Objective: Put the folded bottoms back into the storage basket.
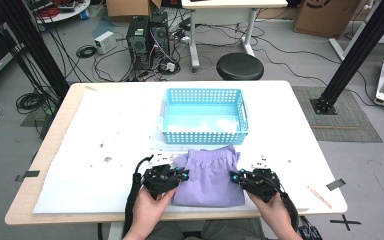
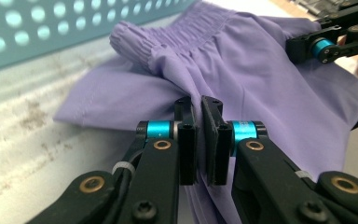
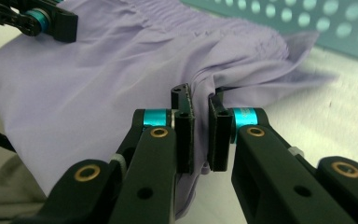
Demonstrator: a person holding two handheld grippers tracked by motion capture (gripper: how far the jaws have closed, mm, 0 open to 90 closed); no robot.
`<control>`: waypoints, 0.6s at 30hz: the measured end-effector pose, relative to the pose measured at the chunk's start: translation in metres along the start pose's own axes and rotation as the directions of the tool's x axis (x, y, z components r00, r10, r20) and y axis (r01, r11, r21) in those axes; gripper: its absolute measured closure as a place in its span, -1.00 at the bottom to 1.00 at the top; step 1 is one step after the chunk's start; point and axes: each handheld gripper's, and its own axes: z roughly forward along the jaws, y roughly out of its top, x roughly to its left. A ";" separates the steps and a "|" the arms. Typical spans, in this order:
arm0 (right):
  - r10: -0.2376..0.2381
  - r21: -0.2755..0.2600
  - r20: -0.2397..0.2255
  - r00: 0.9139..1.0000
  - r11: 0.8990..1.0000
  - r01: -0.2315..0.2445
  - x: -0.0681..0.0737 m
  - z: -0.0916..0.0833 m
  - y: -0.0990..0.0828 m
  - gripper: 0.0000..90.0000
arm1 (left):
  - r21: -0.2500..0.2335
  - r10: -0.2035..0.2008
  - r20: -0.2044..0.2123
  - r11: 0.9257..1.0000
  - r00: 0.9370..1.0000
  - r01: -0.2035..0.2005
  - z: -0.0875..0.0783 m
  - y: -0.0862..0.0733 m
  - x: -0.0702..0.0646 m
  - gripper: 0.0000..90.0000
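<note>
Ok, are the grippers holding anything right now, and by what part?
Both hold the folded purple shorts: the left gripper pinches a fold at their left edge, the right gripper a fold at their right edge.

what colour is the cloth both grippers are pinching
Lilac purple cloth, plain with no pattern; clearest in the left gripper view.

From my seat the table [image 1: 300, 130] is the anchor: a white top with a pale wooden rim, standing on a grey floor [image 1: 10, 145]. Just beyond its far edge I see a round black stool [image 1: 239, 66], and to the left of that stool two dark computer towers [image 1: 148, 40] amid a tangle of cables [image 1: 105, 60], with a white desk [image 1: 230, 10] behind. Black frame posts [image 1: 352, 52] rise off the table's far corners, and cardboard boxes [image 1: 325, 17] sit far beyond its right side.
</note>
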 end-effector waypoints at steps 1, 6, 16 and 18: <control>-0.001 -0.008 -0.002 1.000 1.000 0.001 0.001 -0.003 0.002 0.88 | -0.007 0.009 0.000 1.000 1.000 -0.009 -0.003 0.002 -0.002 0.89; -0.014 -0.059 -0.014 1.000 0.998 0.013 0.004 -0.017 0.014 0.88 | -0.045 0.034 0.016 0.998 0.999 -0.033 -0.016 0.016 -0.007 0.89; -0.041 -0.147 -0.013 0.999 0.988 0.038 0.003 -0.039 0.053 0.88 | -0.114 0.087 0.022 0.990 0.996 -0.084 -0.036 0.064 -0.003 0.89; -0.059 -0.167 -0.002 0.998 0.984 0.057 0.000 -0.041 0.066 0.88 | -0.128 0.089 0.020 0.988 0.996 -0.086 -0.038 0.076 0.003 0.89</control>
